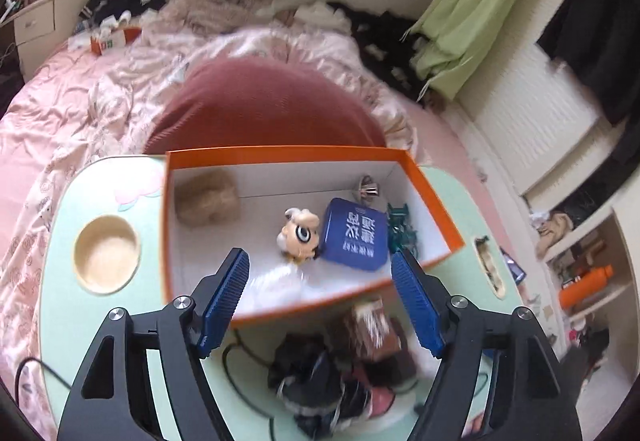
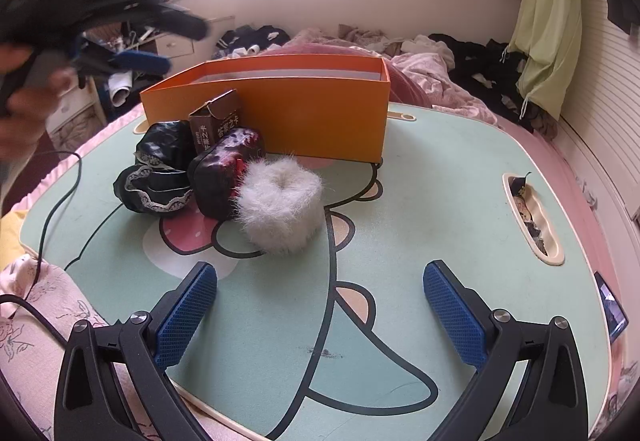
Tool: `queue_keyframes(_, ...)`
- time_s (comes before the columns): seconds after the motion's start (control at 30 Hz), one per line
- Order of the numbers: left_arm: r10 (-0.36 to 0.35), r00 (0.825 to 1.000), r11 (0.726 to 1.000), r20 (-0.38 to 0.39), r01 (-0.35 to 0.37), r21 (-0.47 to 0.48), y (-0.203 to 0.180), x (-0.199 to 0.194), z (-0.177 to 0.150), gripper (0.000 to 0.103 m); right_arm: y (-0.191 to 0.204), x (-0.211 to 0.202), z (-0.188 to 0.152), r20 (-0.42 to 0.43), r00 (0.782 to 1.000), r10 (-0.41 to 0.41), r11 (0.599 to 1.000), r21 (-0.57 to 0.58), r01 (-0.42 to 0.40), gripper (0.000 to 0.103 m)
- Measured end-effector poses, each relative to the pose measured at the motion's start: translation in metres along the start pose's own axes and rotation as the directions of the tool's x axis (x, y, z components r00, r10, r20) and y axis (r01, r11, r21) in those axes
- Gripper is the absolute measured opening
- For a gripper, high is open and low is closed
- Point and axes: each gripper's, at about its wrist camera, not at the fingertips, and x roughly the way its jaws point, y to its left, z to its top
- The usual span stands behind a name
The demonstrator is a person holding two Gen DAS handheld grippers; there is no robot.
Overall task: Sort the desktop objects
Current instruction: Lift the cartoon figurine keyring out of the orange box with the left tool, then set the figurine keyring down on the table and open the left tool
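An orange box (image 1: 436,197) (image 2: 320,113) stands on the green lap table (image 2: 420,201). Inside it lie a blue tin (image 1: 354,235), a small toy figure (image 1: 300,235), a beige furry item (image 1: 206,197), a silver piece (image 1: 366,189) and a green clip (image 1: 400,227). In front of the box sit a brown carton (image 2: 218,125) (image 1: 370,325), a dark pouch (image 2: 224,169), black lace fabric (image 2: 160,173) (image 1: 308,373) and a white fur scrunchie (image 2: 280,201). My left gripper (image 1: 322,269) is open and empty above the box's near wall. My right gripper (image 2: 320,287) is open and empty, low over the table, short of the scrunchie.
The table rests on a bed with pink bedding (image 1: 80,101). A round cup recess (image 1: 106,253) is at its left and a slot tray (image 2: 532,217) at its right. A black cable (image 2: 52,209) runs off the left edge. A phone (image 2: 610,305) lies at the right edge.
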Motion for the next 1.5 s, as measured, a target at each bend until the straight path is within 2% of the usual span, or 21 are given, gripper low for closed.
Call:
queue_keyframes(0.1, 0.062, 0.986, 0.997, -0.152, -0.056, 0.044, -0.01, 0.047, 0.019, 0.071, 0.0, 0.001, 0.0, 0.0, 1.0, 0.0, 1.0, -0.001, 0.0, 0.103)
queue_keyframes(0.13, 0.106, 0.978, 0.993, -0.178, -0.095, 0.069, -0.015, 0.062, 0.021, 0.062, 0.0, 0.0, 0.0, 0.0, 1.0, 0.001, 1.0, 0.0, -0.001, 0.103)
queue_keyframes(0.17, 0.143, 0.972, 0.988, -0.188, -0.129, 0.084, -0.016, 0.071, 0.022, 0.054, 0.0, 0.0, 0.0, 0.0, 1.0, 0.001, 1.0, 0.0, -0.001, 0.103)
queue_keyframes(0.23, 0.207, 0.959, 0.977, -0.195, -0.193, 0.086, -0.015, 0.086, 0.024, 0.05, 0.0, 0.0, 0.0, 0.0, 1.0, 0.001, 1.0, -0.001, -0.001, 0.103)
queue_keyframes(0.3, 0.196, 0.964, 0.981, -0.18, -0.19, 0.05, -0.008, 0.09, 0.026, 0.046, 0.0, 0.0, -0.001, 0.0, 1.0, 0.002, 1.0, -0.001, -0.002, 0.103)
queue_keyframes(0.33, 0.18, 0.967, 0.984, -0.18, -0.177, 0.032, -0.005, 0.09, 0.028, 0.035, 0.0, 0.0, 0.0, 0.0, 1.0, 0.003, 1.0, -0.001, -0.003, 0.103)
queue_keyframes(0.37, 0.172, 0.967, 0.985, -0.187, -0.17, 0.025, -0.003, 0.091, 0.029, 0.032, 0.0, 0.0, -0.001, 0.0, 1.0, 0.002, 1.0, -0.001, -0.002, 0.103)
queue_keyframes(0.5, 0.166, 0.966, 0.986, -0.197, -0.159, 0.05, 0.005, 0.091, 0.026, 0.032, 0.0, 0.0, -0.001, 0.0, 1.0, 0.004, 1.0, -0.002, -0.004, 0.103)
queue_keyframes(0.6, 0.11, 0.977, 0.994, -0.183, -0.11, 0.014, 0.015, 0.086, 0.026, 0.031, 0.0, 0.0, -0.001, 0.0, 1.0, 0.006, 1.0, -0.003, -0.006, 0.103)
queue_keyframes(0.67, 0.037, 0.989, 0.999, -0.143, -0.041, -0.024, 0.02, 0.071, 0.027, 0.031, 0.0, 0.0, -0.001, 0.0, 1.0, 0.006, 1.0, -0.003, -0.006, 0.103)
queue_keyframes(0.77, -0.041, 0.998, 0.999, -0.057, 0.039, -0.032, 0.017, 0.034, 0.026, 0.031, 0.0, 0.0, -0.001, 0.0, 1.0, 0.007, 1.0, -0.003, -0.007, 0.103)
queue_keyframes(0.83, -0.107, 0.994, 0.994, 0.01, 0.107, -0.023, 0.011, 0.002, 0.022, 0.031, 0.0, 0.0, -0.001, 0.0, 1.0, 0.009, 1.0, -0.005, -0.009, 0.103)
queue_keyframes(0.9, -0.172, 0.983, 0.985, 0.06, 0.172, 0.008, 0.006, -0.028, 0.01, 0.031, 0.0, 0.0, -0.001, 0.001, 1.0, 0.008, 1.0, -0.005, -0.008, 0.103)
queue_keyframes(0.97, -0.179, 0.981, 0.984, 0.079, 0.177, 0.033, 0.005, -0.044, -0.005, 0.031, 0.0, 0.0, -0.001, 0.001, 1.0, 0.01, 1.0, -0.004, -0.01, 0.103)
queue_keyframes(1.03, -0.154, 0.985, 0.988, 0.08, 0.151, 0.044, 0.009, -0.05, -0.028, 0.031, 0.0, 0.0, -0.001, 0.001, 1.0, 0.01, 1.0, -0.005, -0.01, 0.103)
queue_keyframes(1.1, -0.139, 0.988, 0.99, 0.063, 0.138, 0.029, 0.018, -0.046, -0.051, 0.031, 0.0, -0.001, -0.001, 0.001, 1.0, 0.01, 1.0, -0.006, -0.01, 0.103)
queue_keyframes(1.2, -0.157, 0.988, 0.988, 0.017, 0.157, 0.0, 0.025, -0.03, -0.072, 0.032, 0.0, 0.0, 0.0, 0.001, 1.0, 0.011, 1.0, -0.005, -0.011, 0.103)
queue_keyframes(1.4, -0.173, 0.983, 0.984, 0.068, 0.175, -0.02, 0.026, -0.014, -0.085, 0.033, 0.0, 0.0, -0.001, 0.001, 1.0, 0.012, 1.0, -0.006, -0.012, 0.103)
queue_keyframes(1.47, -0.188, 0.98, 0.982, 0.07, 0.189, -0.007, 0.024, -0.016, -0.088, 0.053, 0.0, -0.001, -0.001, 0.002, 1.0, 0.013, 1.0, -0.007, -0.013, 0.103)
queue_keyframes(1.5, -0.188, 0.979, 0.982, 0.082, 0.188, -0.001, 0.023, -0.019, -0.091, 0.057, 0.0, -0.001, -0.001, 0.001, 1.0, 0.014, 1.0, -0.007, -0.014, 0.103)
